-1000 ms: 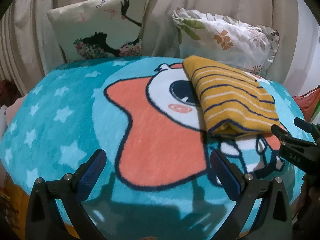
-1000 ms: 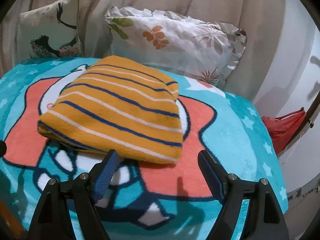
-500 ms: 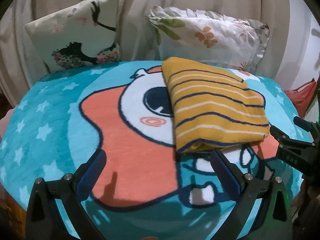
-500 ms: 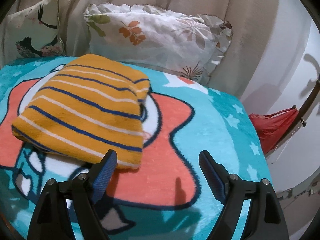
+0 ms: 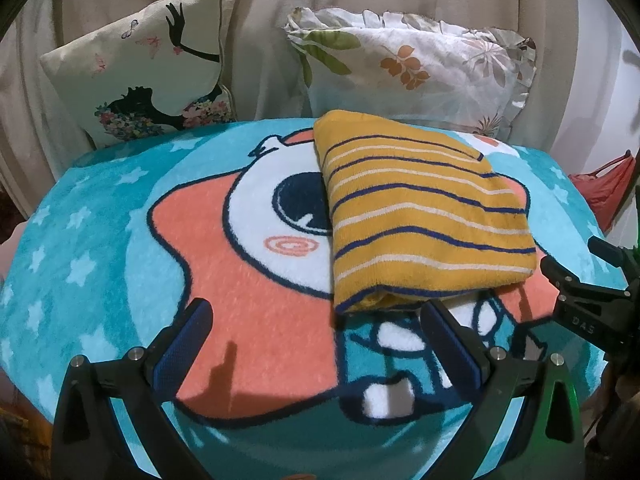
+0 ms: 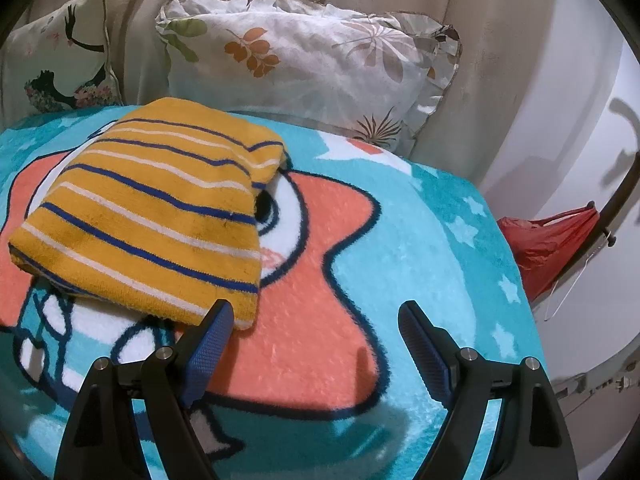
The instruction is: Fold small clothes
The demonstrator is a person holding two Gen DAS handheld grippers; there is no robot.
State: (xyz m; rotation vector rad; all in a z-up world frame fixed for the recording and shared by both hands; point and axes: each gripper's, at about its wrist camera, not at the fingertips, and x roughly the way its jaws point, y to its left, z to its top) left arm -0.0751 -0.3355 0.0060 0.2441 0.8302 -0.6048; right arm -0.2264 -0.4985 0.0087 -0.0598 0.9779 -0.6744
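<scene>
Folded yellow striped garment [image 5: 424, 216] lying as a thick bundle on the cartoon blanket [image 5: 120, 240] of the bed, toward the far right part of it, just short of the floral pillow [image 5: 412, 68] at the far edge; picture cushion [image 5: 144, 72] at the far left. Left tool [image 5: 316, 340] released, fingers spread wide, empty, poised just short of the bundle's near folded edge. Right tool [image 6: 316, 340] likewise released and empty, its left finger close against the bundle's near right corner; contact hard to confirm. Fold apparently done, or nearly so. Risks from here: snagging that near corner with the right tool's left finger and dragging the top layer open; pinching only the upper layer of the plush knit, so the lower layers slide out and the bundle unrolls; catching blanket pile along with the garment and pulling the blanket into a ridge. Soft, springy bed under everything, so any downward press likely to tilt the bundle. Two tools near each other at the near right edge, hence some chance of a knock.
</scene>
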